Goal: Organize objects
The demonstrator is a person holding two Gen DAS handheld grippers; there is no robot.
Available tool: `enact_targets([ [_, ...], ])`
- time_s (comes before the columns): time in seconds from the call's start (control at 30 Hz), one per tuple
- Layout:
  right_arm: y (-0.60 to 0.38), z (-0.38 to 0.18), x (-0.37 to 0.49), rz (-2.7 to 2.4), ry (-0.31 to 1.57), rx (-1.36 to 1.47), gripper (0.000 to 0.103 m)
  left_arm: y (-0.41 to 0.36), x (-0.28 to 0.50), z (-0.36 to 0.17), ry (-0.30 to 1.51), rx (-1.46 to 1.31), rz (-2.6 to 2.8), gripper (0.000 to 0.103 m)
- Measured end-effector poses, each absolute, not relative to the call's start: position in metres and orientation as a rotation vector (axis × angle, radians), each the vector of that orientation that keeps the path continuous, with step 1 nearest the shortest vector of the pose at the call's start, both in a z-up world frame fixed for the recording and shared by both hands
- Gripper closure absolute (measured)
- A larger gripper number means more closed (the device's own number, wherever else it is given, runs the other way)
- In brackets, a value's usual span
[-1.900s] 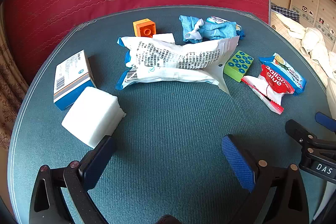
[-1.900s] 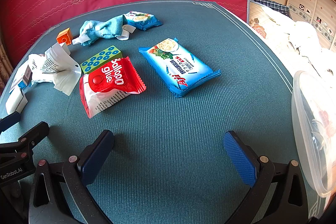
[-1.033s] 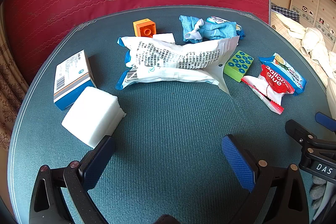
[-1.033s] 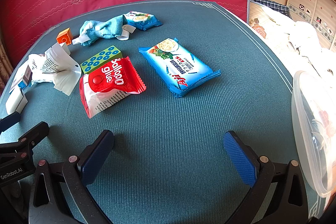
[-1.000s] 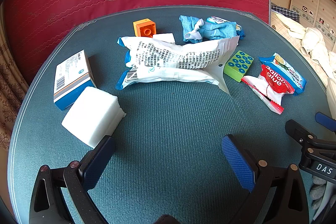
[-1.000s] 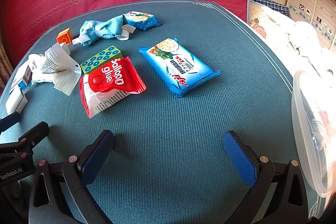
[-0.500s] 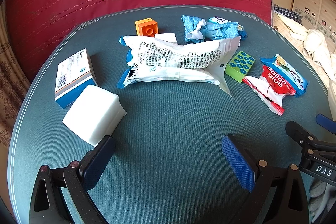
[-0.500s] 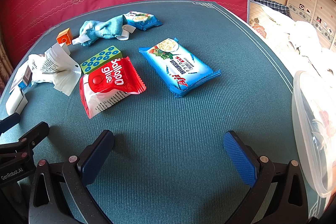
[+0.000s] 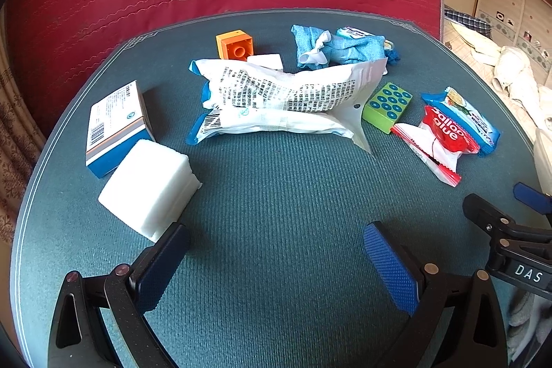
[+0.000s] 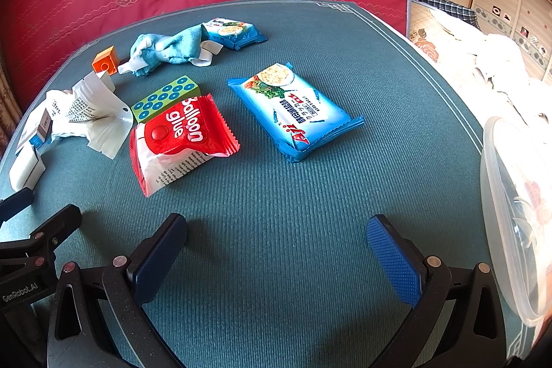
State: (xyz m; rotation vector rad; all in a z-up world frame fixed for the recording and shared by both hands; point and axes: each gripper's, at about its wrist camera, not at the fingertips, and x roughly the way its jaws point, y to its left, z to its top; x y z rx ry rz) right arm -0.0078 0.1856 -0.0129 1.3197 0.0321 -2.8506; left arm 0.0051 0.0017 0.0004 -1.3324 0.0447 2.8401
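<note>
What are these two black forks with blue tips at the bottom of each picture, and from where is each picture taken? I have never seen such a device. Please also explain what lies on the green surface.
There is no robot here. A person holds one gripping tool in each hand, and a wide-angle camera on each tool looks forward along its two fingers. One picture comes from the left tool, the other from the right tool. Both tools are open and hold nothing.

On the green table lie loose things to be tidied: a red "Balloon glue" packet, a blue snack packet, a green dotted block, an orange block, a crumpled blue cloth, a large white printed bag, a white foam block and a blue-and-white box. A clear plastic container stands at the right edge.
</note>
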Motion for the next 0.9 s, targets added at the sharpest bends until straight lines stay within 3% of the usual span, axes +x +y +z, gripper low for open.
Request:
enact_targets([
  [0.9,0.187,-0.011,-0.009,-2.826,-0.017,1.295,0.0,-0.073,0.012,0.022,-0.084,-1.291,2.969,0.0],
])
